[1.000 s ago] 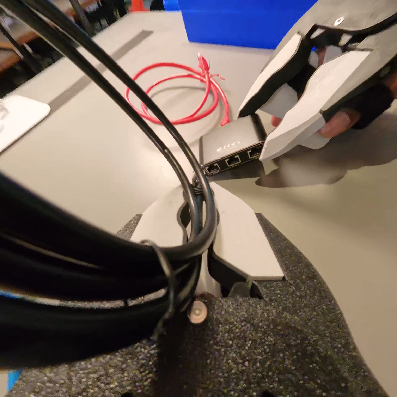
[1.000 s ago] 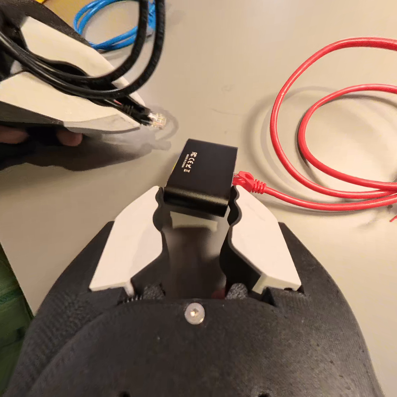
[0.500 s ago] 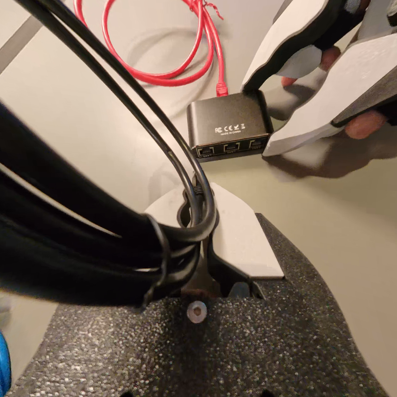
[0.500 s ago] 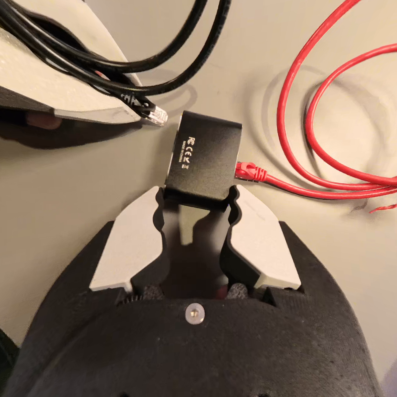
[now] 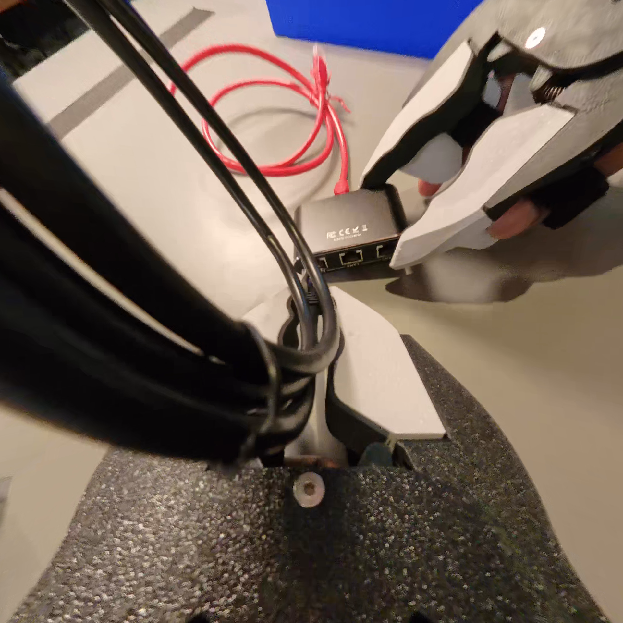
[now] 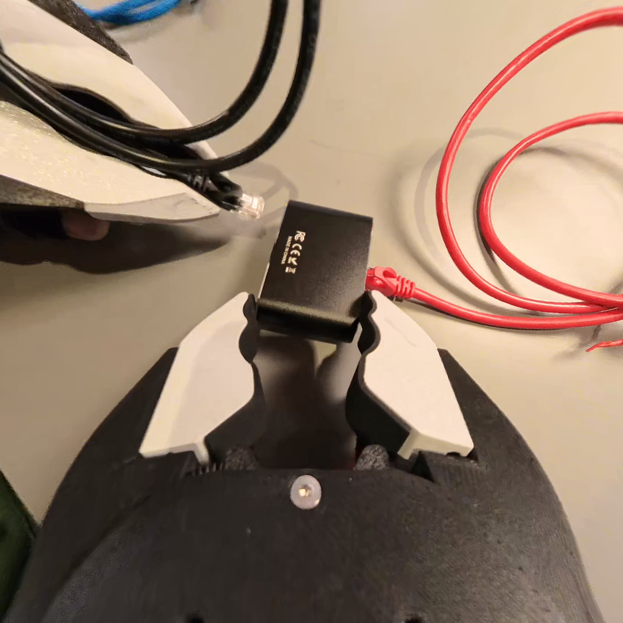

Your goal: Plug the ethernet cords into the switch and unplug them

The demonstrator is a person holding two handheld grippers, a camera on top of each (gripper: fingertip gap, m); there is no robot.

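The black switch (image 6: 320,263) lies on the table, and my right gripper (image 6: 308,303) is shut on its near end. A red cord (image 6: 438,303) is plugged into its right side. My left gripper (image 5: 313,296) is shut on a black cord (image 5: 236,158) just behind its clear plug (image 6: 249,204). The plug hangs a short way off the far corner of the switch's port side and is not inserted. In the left wrist view the switch (image 5: 347,219) shows its open ports, with the right gripper (image 5: 379,224) clamping it. The black cord's loops hide the left port.
The red cord (image 5: 342,148) lies coiled on the grey table (image 5: 505,371) beyond the switch. A blue box (image 5: 354,23) stands at the back. A blue cord (image 6: 128,10) lies at the far left. The bundled black cord (image 5: 101,303) hangs over my left gripper.
The left gripper has brought the black cord's plug closer, from well short of the switch to just beside its port side. The right gripper has kept hold of the switch.
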